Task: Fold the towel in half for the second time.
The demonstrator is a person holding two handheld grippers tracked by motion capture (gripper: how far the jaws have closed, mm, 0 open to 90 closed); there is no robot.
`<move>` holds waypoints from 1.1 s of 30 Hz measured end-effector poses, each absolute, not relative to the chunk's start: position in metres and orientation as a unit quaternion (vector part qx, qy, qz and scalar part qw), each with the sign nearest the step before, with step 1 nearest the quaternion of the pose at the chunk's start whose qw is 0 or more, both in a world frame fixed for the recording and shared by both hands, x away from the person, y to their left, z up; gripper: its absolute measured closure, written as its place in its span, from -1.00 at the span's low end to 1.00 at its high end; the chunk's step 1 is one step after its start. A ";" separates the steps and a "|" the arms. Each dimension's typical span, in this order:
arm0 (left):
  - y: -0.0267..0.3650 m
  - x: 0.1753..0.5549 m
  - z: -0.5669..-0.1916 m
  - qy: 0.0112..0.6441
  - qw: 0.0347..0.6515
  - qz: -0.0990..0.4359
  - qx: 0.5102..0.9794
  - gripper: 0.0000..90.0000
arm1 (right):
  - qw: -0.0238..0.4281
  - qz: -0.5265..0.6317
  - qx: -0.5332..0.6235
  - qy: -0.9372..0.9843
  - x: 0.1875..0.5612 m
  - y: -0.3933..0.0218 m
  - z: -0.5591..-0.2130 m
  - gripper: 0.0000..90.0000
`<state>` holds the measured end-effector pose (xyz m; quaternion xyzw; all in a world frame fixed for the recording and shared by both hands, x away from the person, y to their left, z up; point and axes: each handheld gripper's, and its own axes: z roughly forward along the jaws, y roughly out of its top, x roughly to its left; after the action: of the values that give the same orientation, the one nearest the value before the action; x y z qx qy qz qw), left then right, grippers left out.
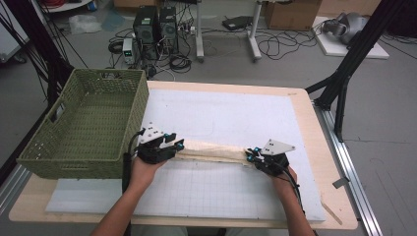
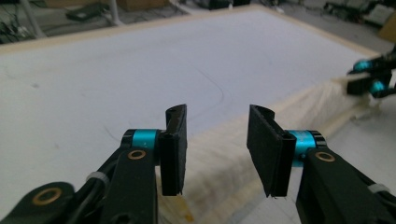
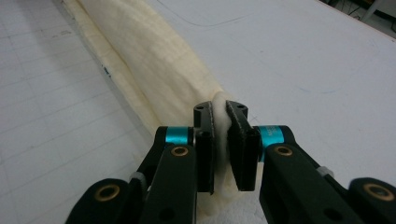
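While the cream cloth roll (image 1: 214, 150) lies crosswise, each gripper sits at one end.
Right gripper (image 3: 220, 122) pinches its end; left gripper (image 2: 217, 140) stands part-open, seemingly gripping nothing, cloth beneath.

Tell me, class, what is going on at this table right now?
A person is working a long, folded cream cloth that lies across the white gridded mat, with a two-jaw gripper in each hand. The right gripper is pinched shut on one end of the cloth. The left gripper is at the other end with its jaws apart, and the cloth lies below them, unpressed. A green woven basket stands at the table's left edge.
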<state>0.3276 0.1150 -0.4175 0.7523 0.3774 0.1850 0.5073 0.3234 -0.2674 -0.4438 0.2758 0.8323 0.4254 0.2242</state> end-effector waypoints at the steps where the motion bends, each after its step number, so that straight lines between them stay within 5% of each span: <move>1: 0.112 0.328 -0.422 0.379 0.501 0.181 0.757 0.34 | 0.225 0.425 0.275 0.832 0.323 -0.267 -0.444 0.82; 7: 0.104 0.336 -0.439 0.398 0.442 0.174 0.784 0.39 | 0.227 0.426 0.277 0.831 0.320 -0.269 -0.443 0.74; 12: 0.103 0.338 -0.443 0.397 0.435 0.175 0.789 0.39 | 0.227 0.442 0.311 0.810 0.318 -0.277 -0.437 0.31; 19: 0.100 0.339 -0.445 0.390 0.425 0.174 0.798 0.40 | 0.247 0.516 0.350 0.742 0.310 -0.286 -0.399 0.10; 26: 0.100 0.339 -0.446 0.385 0.423 0.172 0.802 0.42 | 0.245 0.508 0.351 0.747 0.322 -0.247 -0.383 0.14; 33: 0.101 0.340 -0.446 0.388 0.426 0.167 0.800 0.42 | 0.221 0.448 0.364 0.786 0.337 -0.225 -0.411 0.28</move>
<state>0.3396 0.1012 -0.4462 0.8003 0.3877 0.1667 0.4260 0.3368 -0.2250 -0.4111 0.3638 0.7862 0.4480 0.2211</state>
